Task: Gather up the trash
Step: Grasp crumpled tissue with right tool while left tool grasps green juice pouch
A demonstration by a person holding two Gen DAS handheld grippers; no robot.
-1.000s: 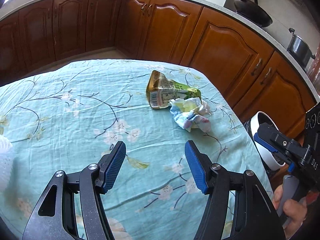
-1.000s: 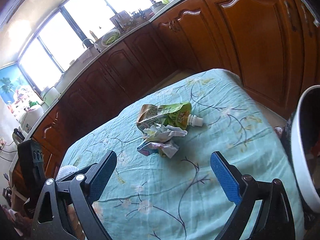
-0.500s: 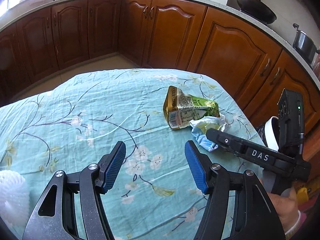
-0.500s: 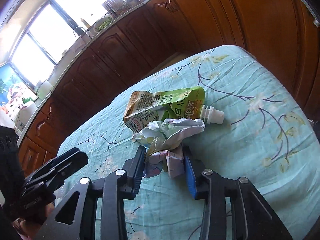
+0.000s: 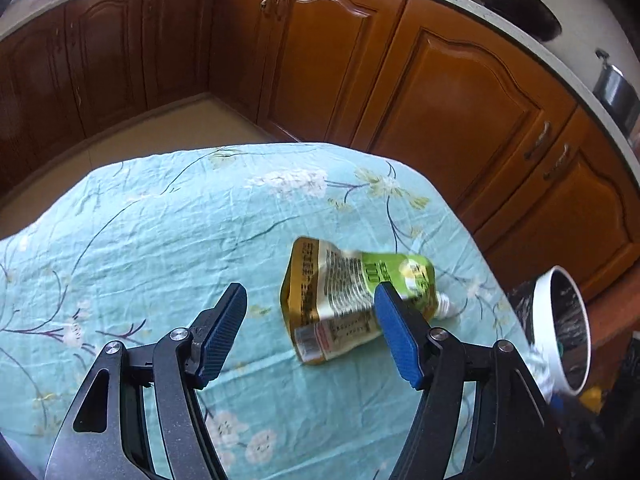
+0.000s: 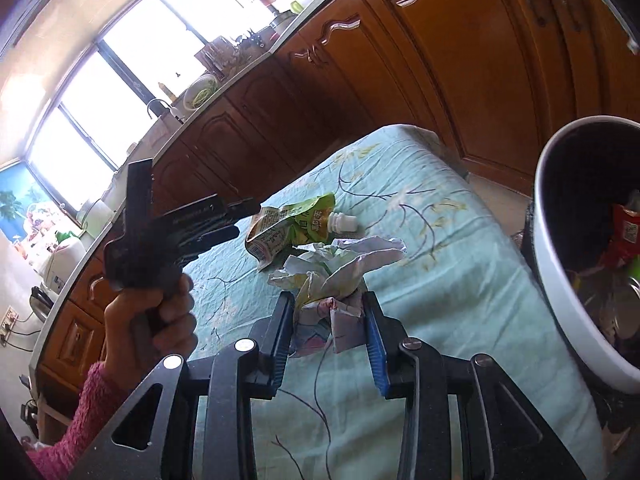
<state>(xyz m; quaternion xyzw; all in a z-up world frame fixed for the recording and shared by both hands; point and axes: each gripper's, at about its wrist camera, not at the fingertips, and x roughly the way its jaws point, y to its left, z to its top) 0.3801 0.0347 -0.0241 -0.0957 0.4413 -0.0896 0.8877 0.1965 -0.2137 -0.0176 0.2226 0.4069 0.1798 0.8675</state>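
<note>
A green and gold drink pouch [image 5: 352,296] with a white spout lies flat on the teal flowered tablecloth [image 5: 160,240]. My left gripper [image 5: 309,292] hovers just short of it, jaws opening, with the pouch's near part between the blue fingers and untouched. The right wrist view shows that gripper [image 6: 244,218] beside the pouch [image 6: 288,228], held by a hand [image 6: 152,320]. My right gripper [image 6: 328,300] is shut on a crumpled paper wad [image 6: 340,264], held over the cloth to the left of the white bin [image 6: 548,240].
The white bin [image 5: 538,320] stands off the table's right edge and holds red and other wrappers. Brown kitchen cabinets [image 5: 460,100] curve round behind the table, with a strip of floor between. A pink sleeve [image 6: 88,412] is at the lower left.
My right gripper closed on the crumpled paper and carried it off to the right, away from the pouch. My left gripper moved in toward the pouch.
</note>
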